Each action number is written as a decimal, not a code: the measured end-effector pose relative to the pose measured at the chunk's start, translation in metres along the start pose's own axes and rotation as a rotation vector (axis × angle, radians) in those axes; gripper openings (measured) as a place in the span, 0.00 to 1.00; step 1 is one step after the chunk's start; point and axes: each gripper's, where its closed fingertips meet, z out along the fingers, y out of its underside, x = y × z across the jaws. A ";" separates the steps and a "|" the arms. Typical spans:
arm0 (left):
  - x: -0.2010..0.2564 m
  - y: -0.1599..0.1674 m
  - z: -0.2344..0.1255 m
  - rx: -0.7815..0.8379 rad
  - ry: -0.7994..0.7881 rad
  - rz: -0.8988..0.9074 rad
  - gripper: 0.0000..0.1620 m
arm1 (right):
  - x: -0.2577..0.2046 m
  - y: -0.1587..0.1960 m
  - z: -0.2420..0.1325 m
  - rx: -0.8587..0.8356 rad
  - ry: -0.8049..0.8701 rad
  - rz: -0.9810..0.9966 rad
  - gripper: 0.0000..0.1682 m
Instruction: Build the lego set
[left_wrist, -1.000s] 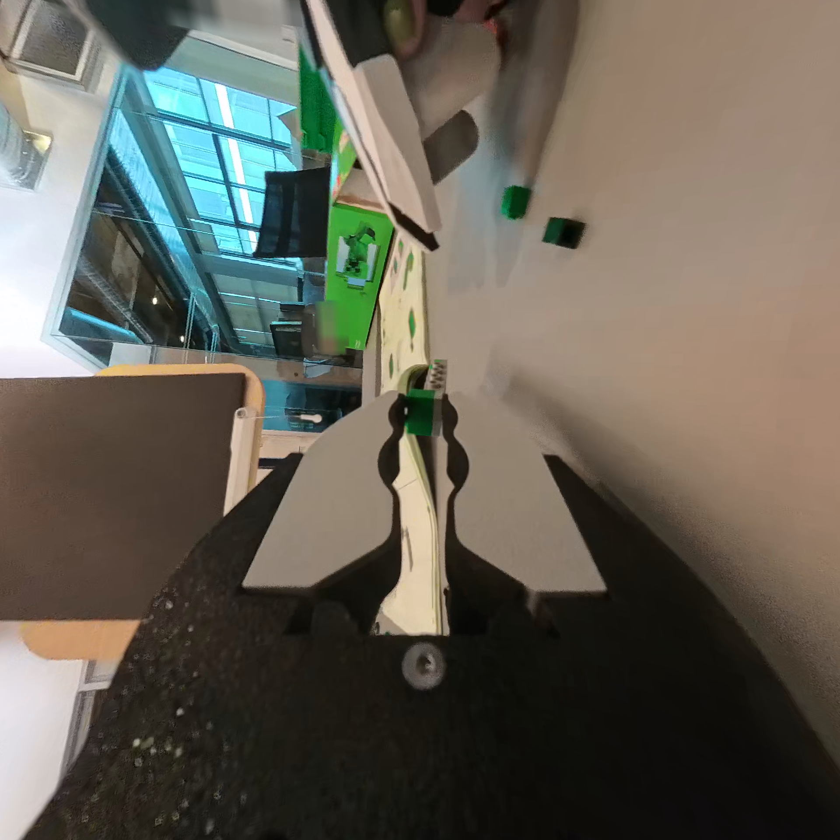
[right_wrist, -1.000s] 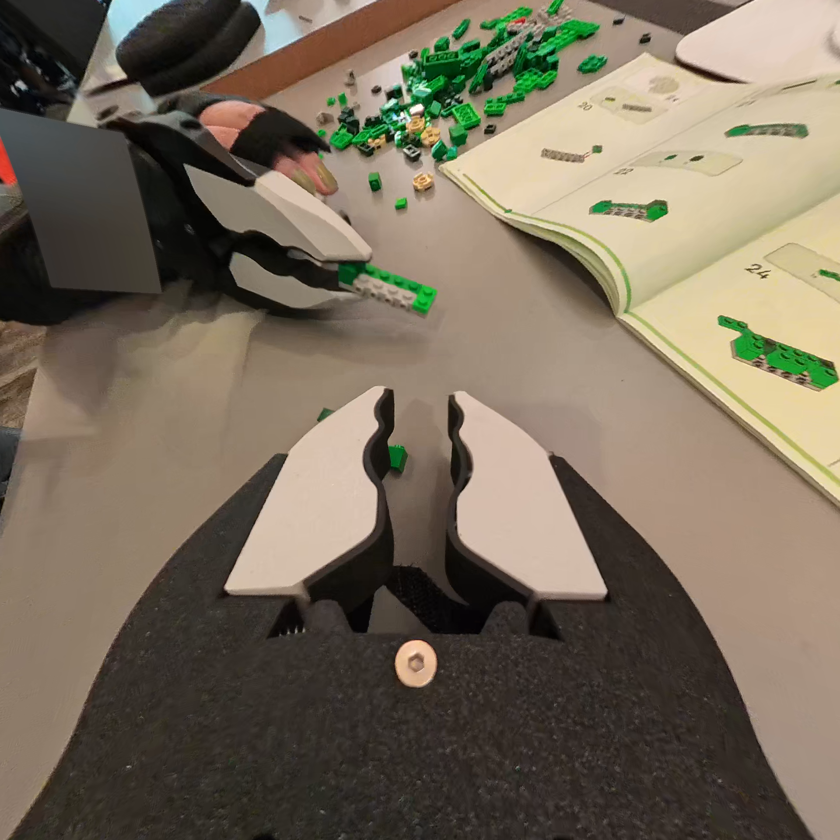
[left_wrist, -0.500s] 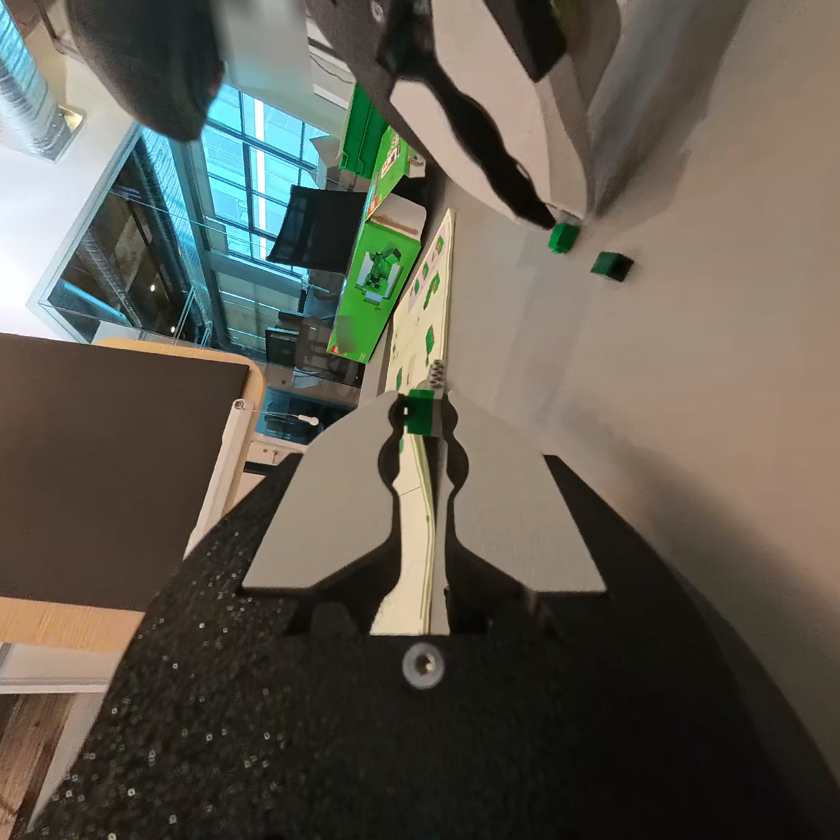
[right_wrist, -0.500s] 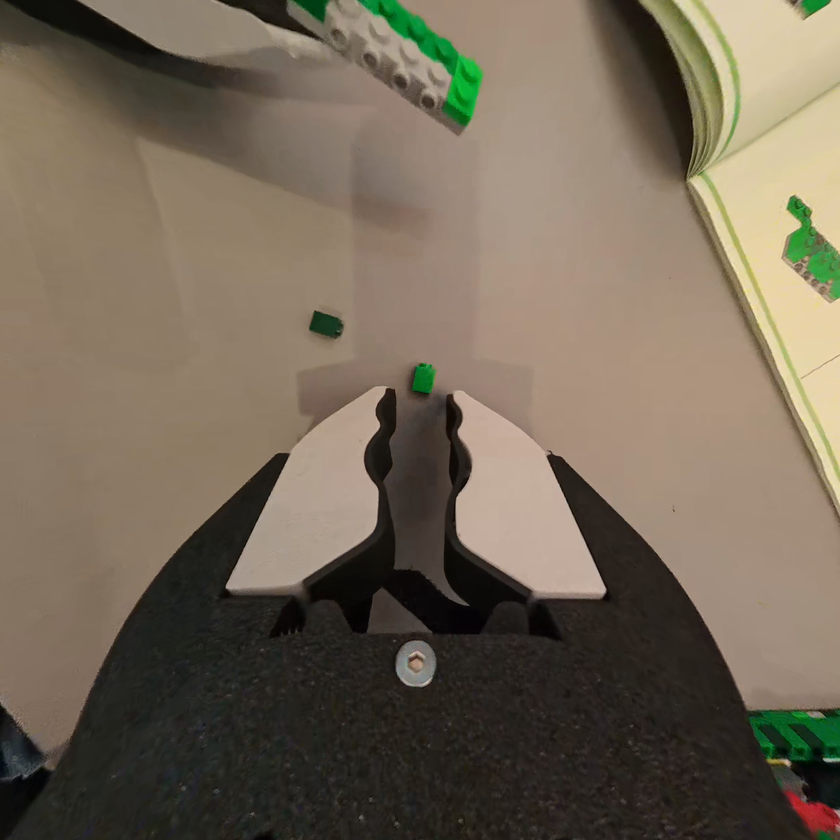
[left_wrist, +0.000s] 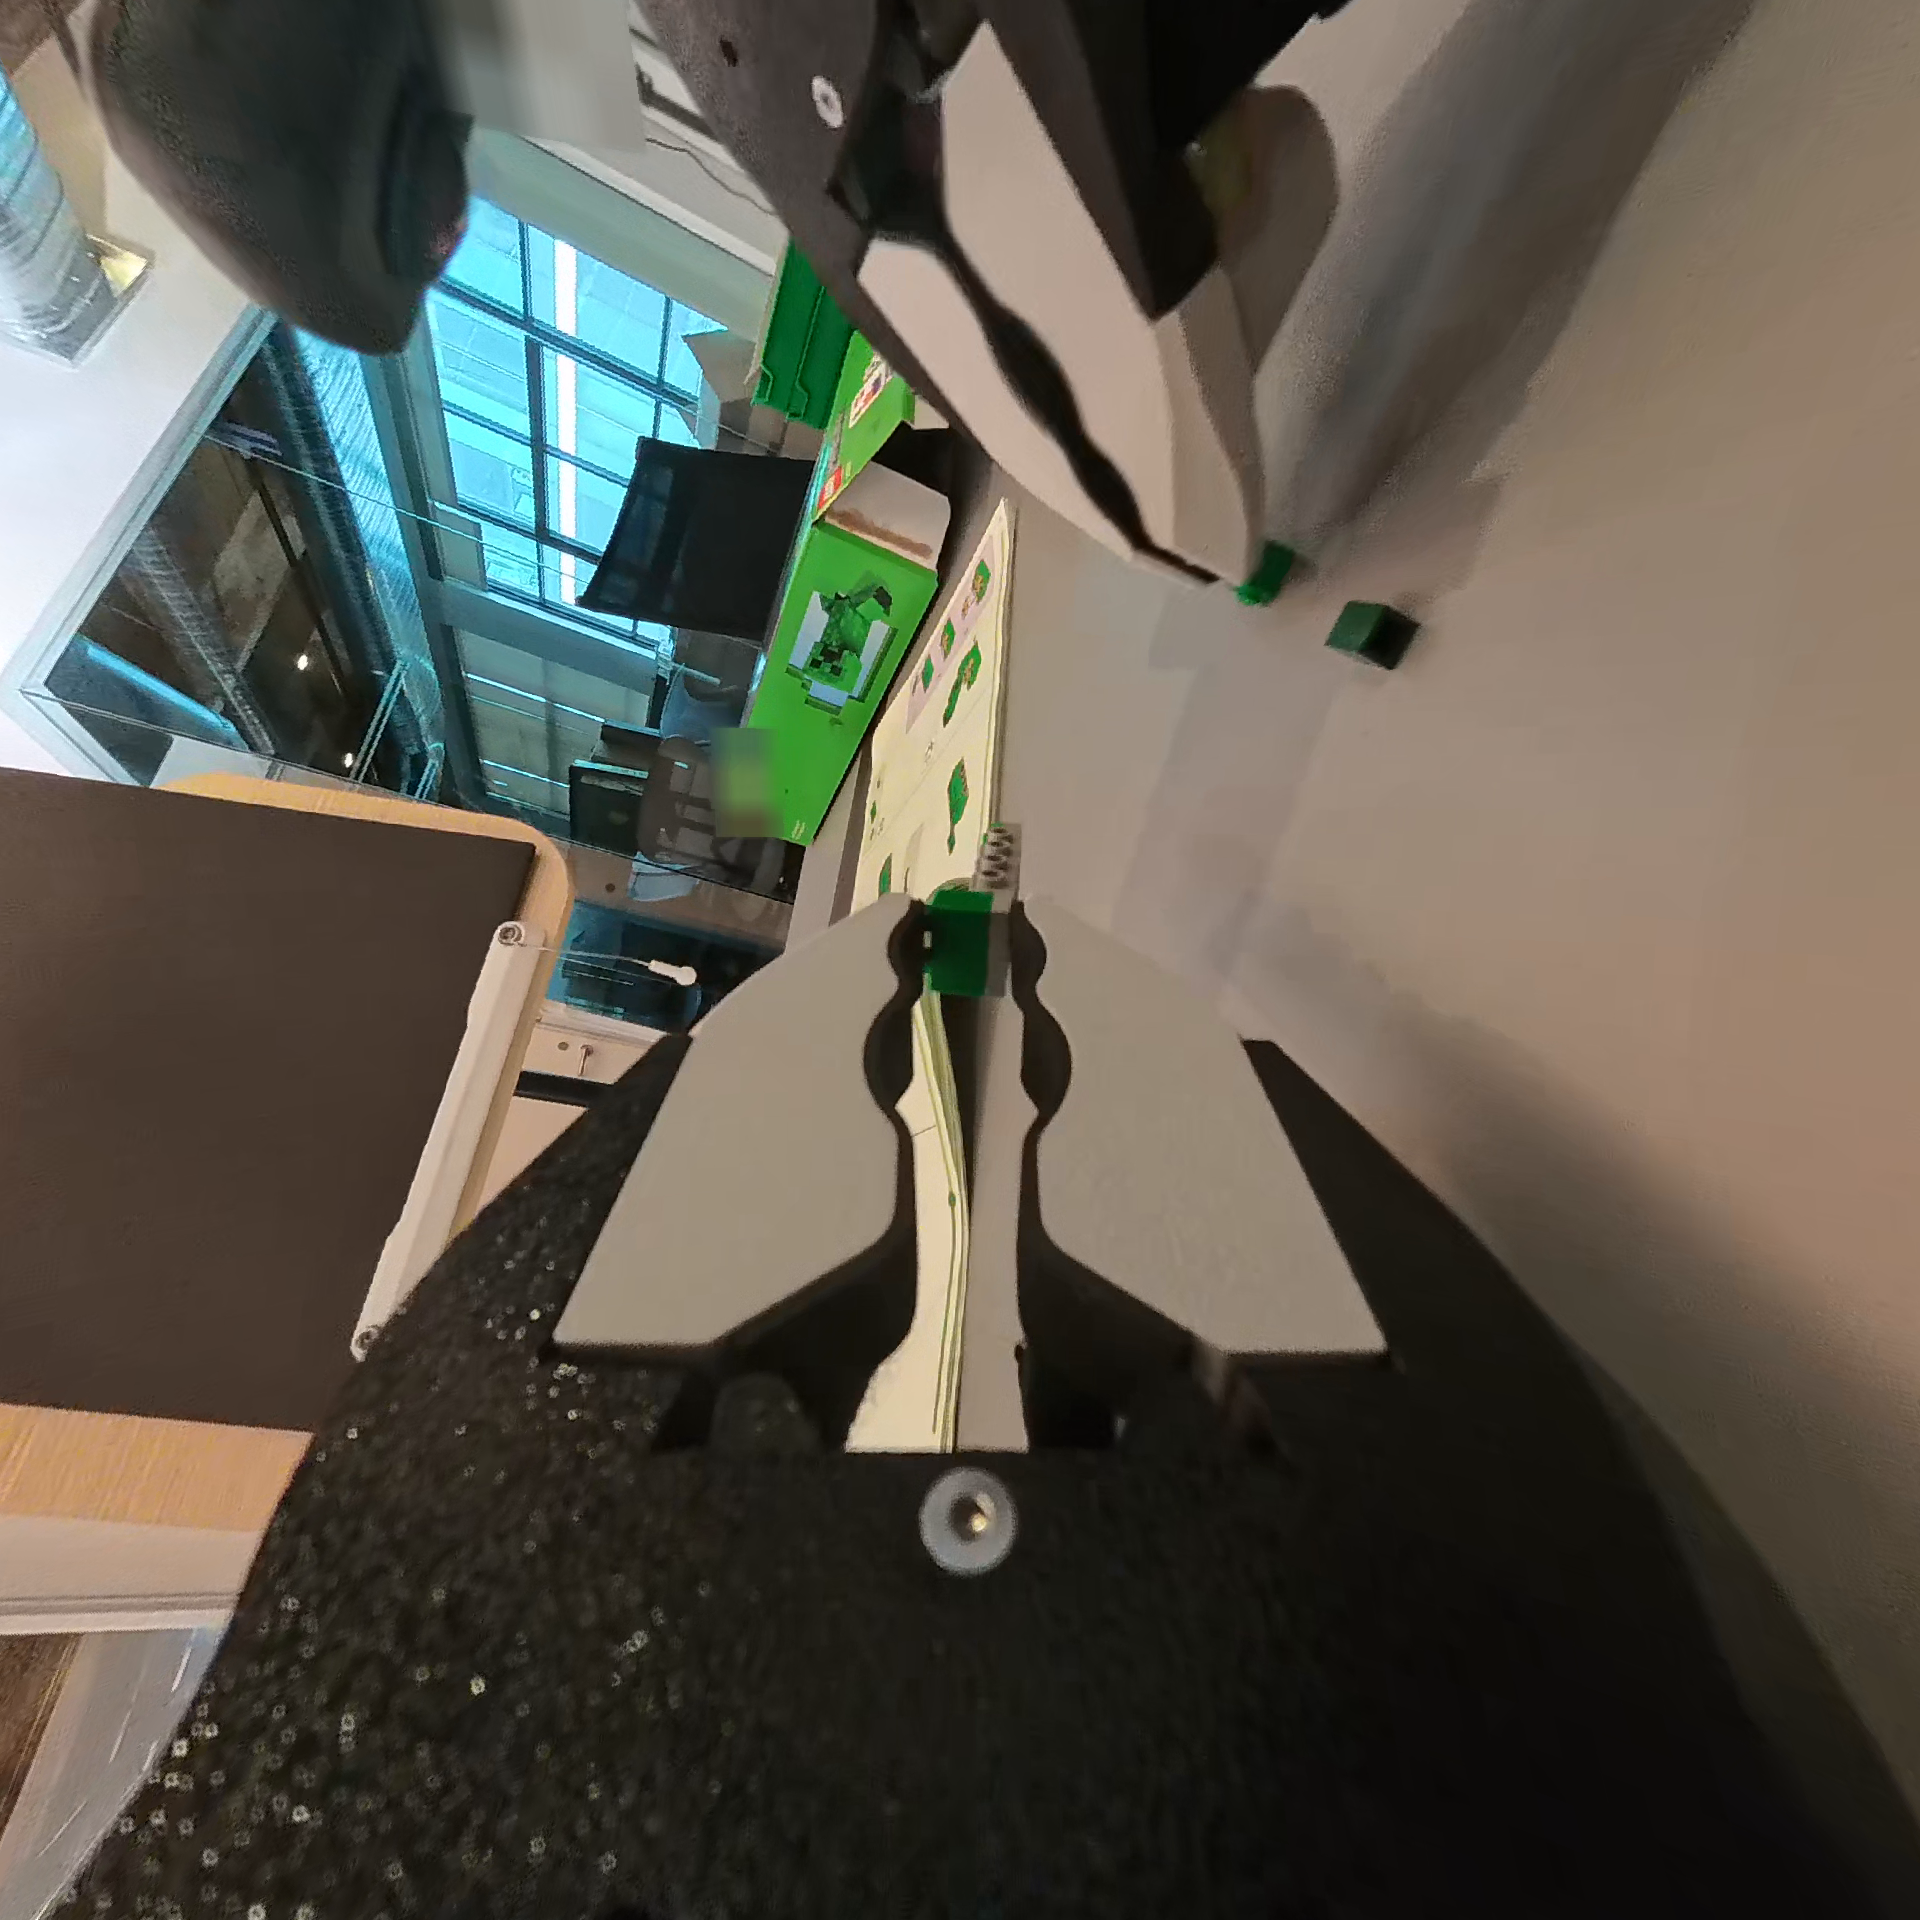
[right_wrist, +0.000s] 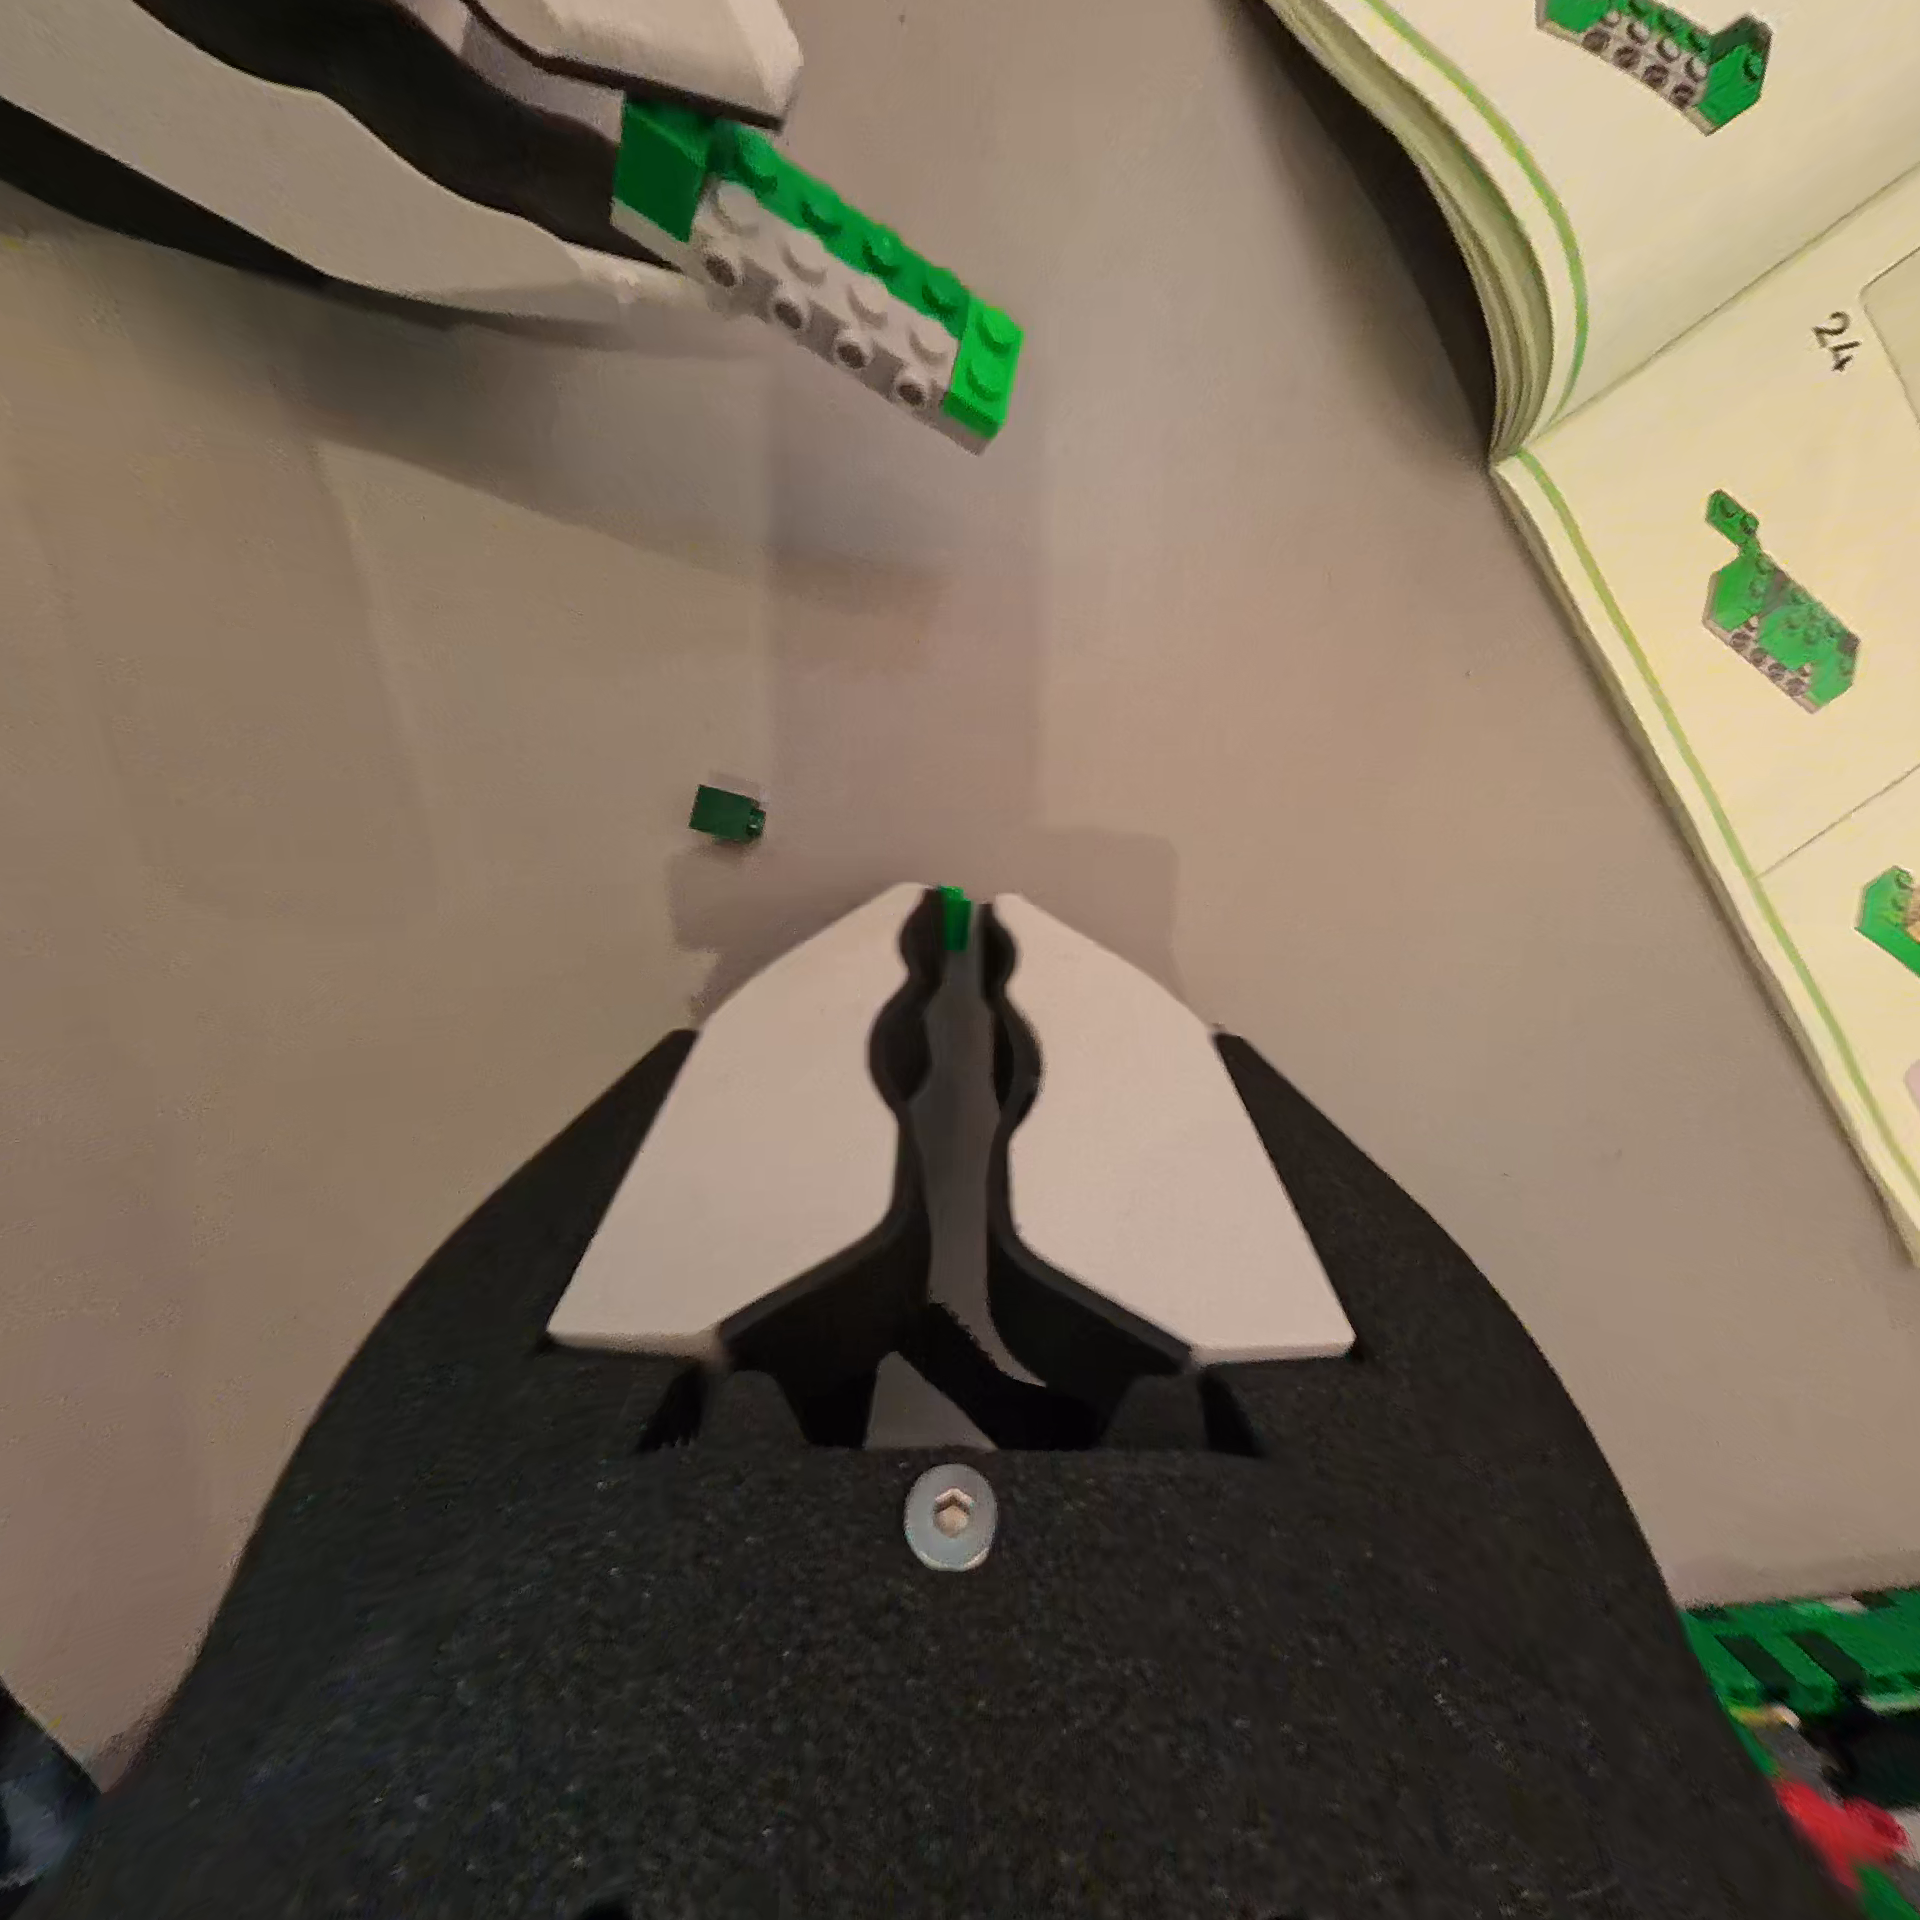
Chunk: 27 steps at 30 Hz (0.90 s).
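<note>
My left gripper (left_wrist: 964, 935) is shut on a green and grey lego assembly (left_wrist: 966, 951), held above the grey table; the right wrist view shows it as a long studded plate (right_wrist: 842, 281) sticking out of the left gripper at the top left. My right gripper (right_wrist: 954, 914) has closed on a small bright green brick (right_wrist: 952, 920) at the table surface; the left wrist view shows that brick (left_wrist: 1265, 574) at the right gripper's tips (left_wrist: 1216, 566). A dark green small brick (right_wrist: 725, 812) lies on the table to the left of it, also in the left wrist view (left_wrist: 1369, 634).
The open instruction booklet (right_wrist: 1704, 520) lies at the right. A built green lego piece (right_wrist: 1808, 1704) shows at the bottom right corner. In the left wrist view a green lego box (left_wrist: 842, 665) stands beyond the booklet (left_wrist: 935, 769). The tips of one gripper are about 10 centimetres away from the tips of the other. The built green lego piece (right_wrist: 1808, 1704) lies some 25 centimetres from my right tips, 30 centimetres from my left tips.
My right gripper has come down over the small bright green brick and closed its jaws around it. The left gripper kept its hold and the assembly now sits nearer the right camera.
</note>
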 end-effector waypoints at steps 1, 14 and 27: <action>0.000 0.000 0.000 0.000 -0.001 -0.001 0.09 | 0.002 0.000 -0.003 -0.021 0.014 -0.013 0.00; -0.045 0.005 -0.023 -0.008 -0.273 0.022 0.09 | -0.005 0.001 -0.021 -0.701 -0.403 0.130 0.18; -0.067 0.030 -0.043 -0.061 -0.369 -0.003 0.09 | 0.004 0.005 -0.008 -1.107 -0.188 0.088 0.11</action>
